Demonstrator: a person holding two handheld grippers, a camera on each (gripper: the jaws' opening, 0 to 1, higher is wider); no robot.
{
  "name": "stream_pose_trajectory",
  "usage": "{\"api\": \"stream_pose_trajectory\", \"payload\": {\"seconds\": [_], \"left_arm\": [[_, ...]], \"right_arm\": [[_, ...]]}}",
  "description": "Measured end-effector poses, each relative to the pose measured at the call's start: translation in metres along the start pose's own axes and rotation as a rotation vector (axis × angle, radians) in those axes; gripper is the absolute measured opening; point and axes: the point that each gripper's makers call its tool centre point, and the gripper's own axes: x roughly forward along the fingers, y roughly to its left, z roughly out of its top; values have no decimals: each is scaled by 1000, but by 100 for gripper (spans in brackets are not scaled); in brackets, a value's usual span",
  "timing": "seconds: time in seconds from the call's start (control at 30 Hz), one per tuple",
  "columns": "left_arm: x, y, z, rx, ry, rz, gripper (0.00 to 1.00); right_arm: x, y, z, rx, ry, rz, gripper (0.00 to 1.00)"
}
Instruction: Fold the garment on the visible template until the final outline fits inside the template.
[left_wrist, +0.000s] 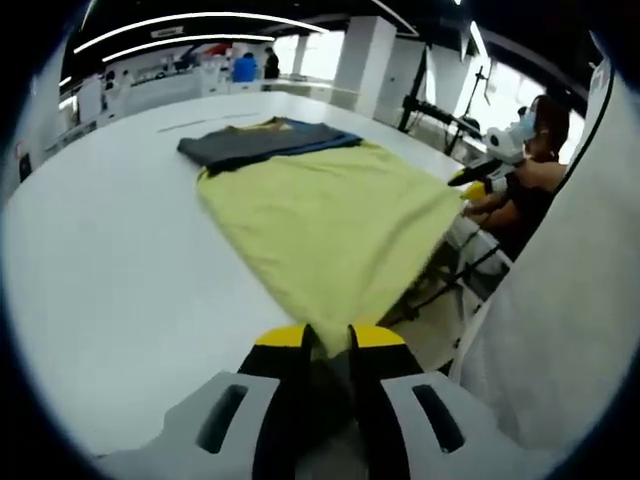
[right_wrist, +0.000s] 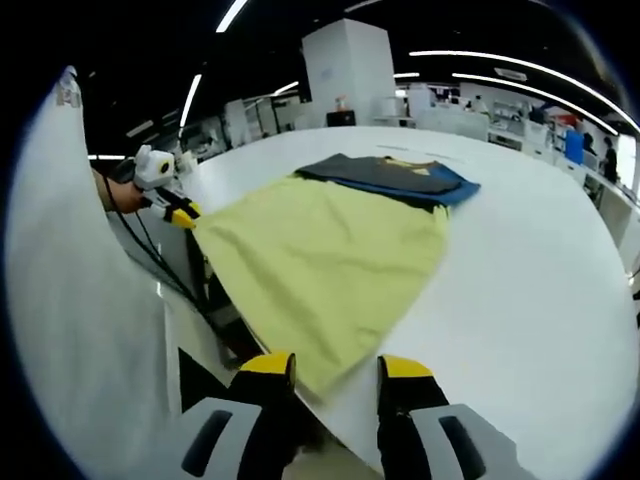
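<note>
both grippers, left gripper (left_wrist: 327, 338) and right gripper (right_wrist: 335, 368), pinch the yellow garment's (left_wrist: 330, 215) near corners, the cloth stretching away toward the template (left_wrist: 265, 140).

The garment (left_wrist: 335, 225) lies spread on the worktop (left_wrist: 110, 270), its near edge hanging over the worktop's near side. A folded pile (left_wrist: 262, 142) lies just behind it, touching its far edge. A person (left_wrist: 560, 320) stands at the near side.
</note>
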Motion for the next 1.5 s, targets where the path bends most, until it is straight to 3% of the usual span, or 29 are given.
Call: {"api": "stream_pose_trajectory", "payload": {"seconds": [0.67,1.0,1.23,1.5], "left_arm": [[-1,7,-6,-4,9,0,2],[1,12,-7,12,8,-11,0],[0,12,2,6,-14,-20,0],[-8,21,20,2,-47,13,0]], "right_arm": [[-3,4,-4,-20,-12,-7,0],[-3,5,3,-34,-18,-2,0],[-7,3,15,-15,-32,-2,0],[-9,-1,34,-25,-59,-13,0]]}}
